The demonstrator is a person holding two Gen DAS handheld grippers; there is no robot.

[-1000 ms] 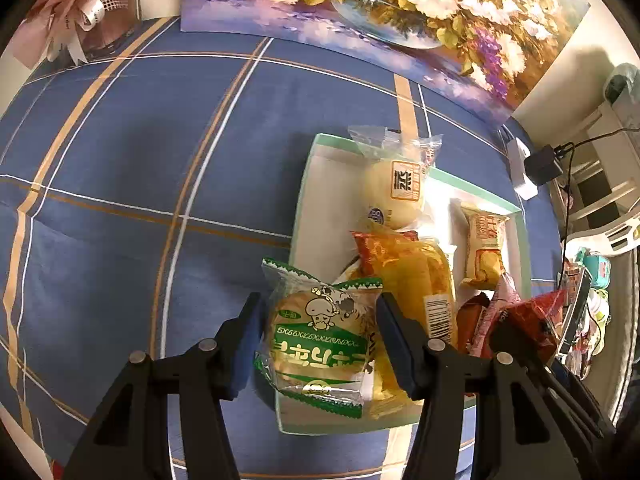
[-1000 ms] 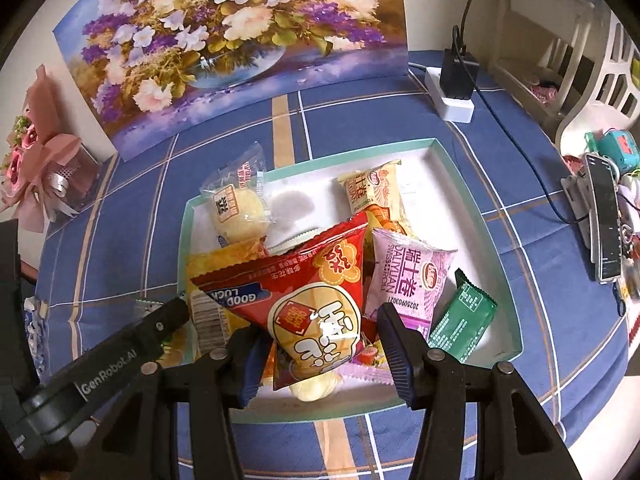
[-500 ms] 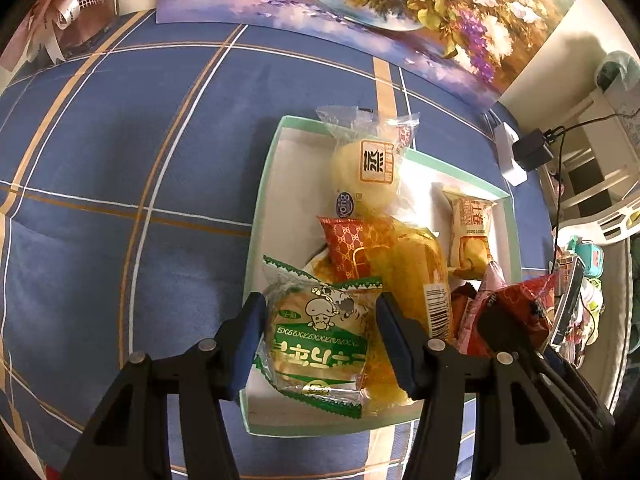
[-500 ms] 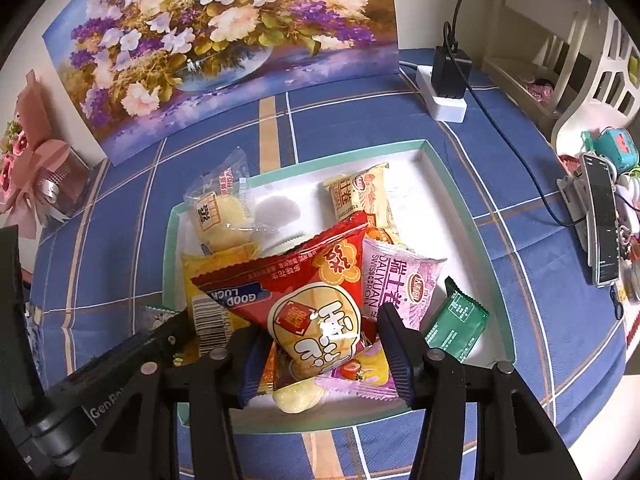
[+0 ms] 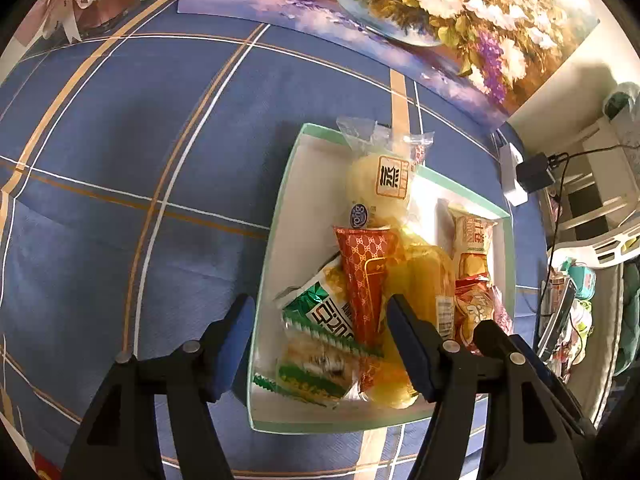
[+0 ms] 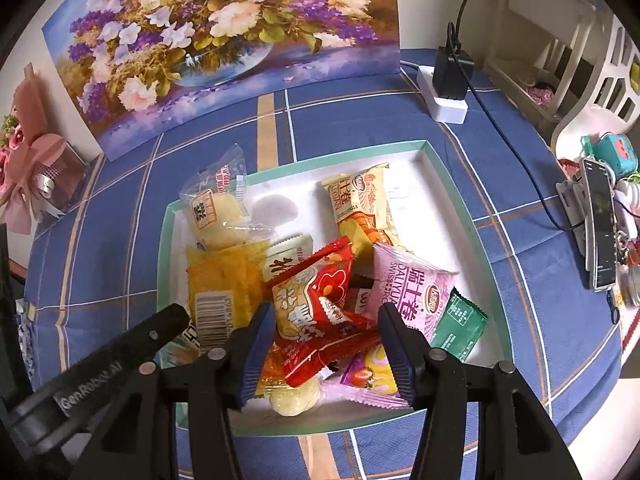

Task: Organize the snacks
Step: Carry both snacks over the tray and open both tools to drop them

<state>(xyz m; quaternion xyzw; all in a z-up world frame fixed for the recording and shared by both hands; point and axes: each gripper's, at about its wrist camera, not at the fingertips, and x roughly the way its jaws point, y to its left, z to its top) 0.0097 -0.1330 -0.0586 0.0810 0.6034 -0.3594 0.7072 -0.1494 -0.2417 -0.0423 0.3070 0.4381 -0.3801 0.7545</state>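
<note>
Left wrist view: a green-and-white snack packet (image 5: 320, 320) is seen lying in the tray (image 5: 276, 216) at lower centre, leaning on an orange packet (image 5: 364, 276); the left claw (image 5: 320, 344) is opening, its blue pads apart from the packet between them. Right wrist view: a red snack packet (image 6: 320, 312) is seen lying on the pile in the same tray (image 6: 452, 188); the right claw (image 6: 326, 346) is opening around it, pads just clear; a pink packet (image 6: 408, 292) lies beside it; the tray is carried by a blue checked worktop (image 6: 520, 240), a flower painting (image 6: 224, 40) behind.
</note>
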